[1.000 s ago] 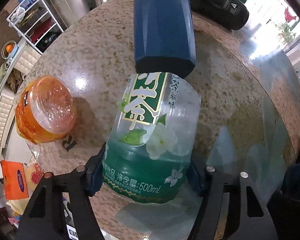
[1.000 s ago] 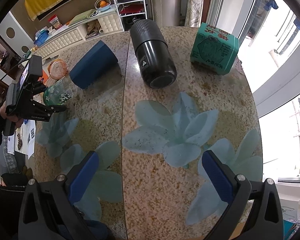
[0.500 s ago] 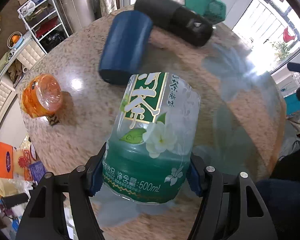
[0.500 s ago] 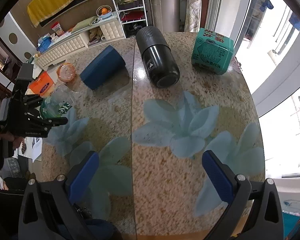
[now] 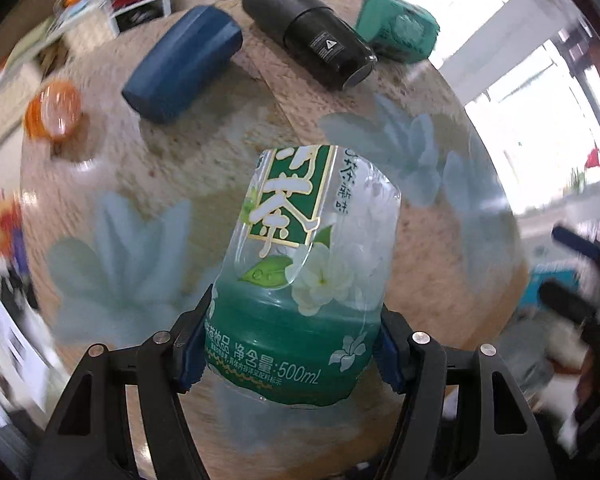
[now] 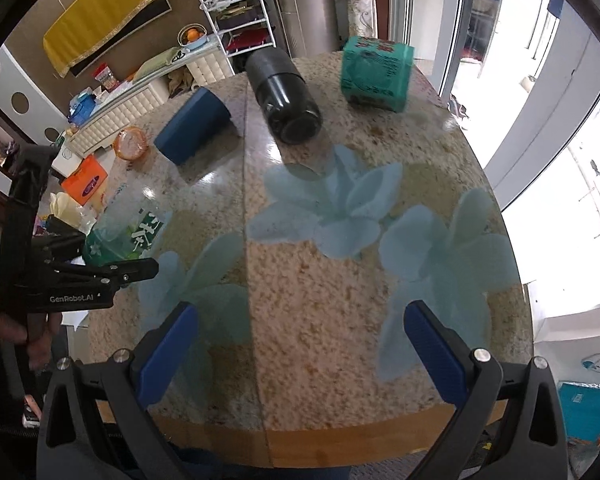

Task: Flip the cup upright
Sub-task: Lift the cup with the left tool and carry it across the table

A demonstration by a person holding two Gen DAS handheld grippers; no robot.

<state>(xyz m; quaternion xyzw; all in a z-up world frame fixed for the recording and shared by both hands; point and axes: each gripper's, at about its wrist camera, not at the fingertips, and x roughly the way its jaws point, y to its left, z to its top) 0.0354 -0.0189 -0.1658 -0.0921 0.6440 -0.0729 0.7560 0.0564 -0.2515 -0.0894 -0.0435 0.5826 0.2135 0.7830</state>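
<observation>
My left gripper (image 5: 290,354) is shut on a clear plastic cup cut from a green tea bottle (image 5: 300,276), held tilted above the table's left part; it also shows in the right wrist view (image 6: 124,232). A dark blue cup (image 5: 182,64) lies on its side at the far left of the table, also in the right wrist view (image 6: 192,132). A black cup (image 5: 312,32) lies on its side beside it, also in the right wrist view (image 6: 284,96). My right gripper (image 6: 300,354) is open and empty above the table's near edge.
A round stone table (image 6: 340,280) with pale blue flower inlays carries a teal box (image 6: 376,74) at the far right and an orange-lidded jar (image 6: 130,144) at the far left. Shelves and a white bench stand behind the table.
My left gripper has pulled back and lifted with the tea-bottle cup, away from the blue cup. My right gripper has drawn back toward the table's near edge.
</observation>
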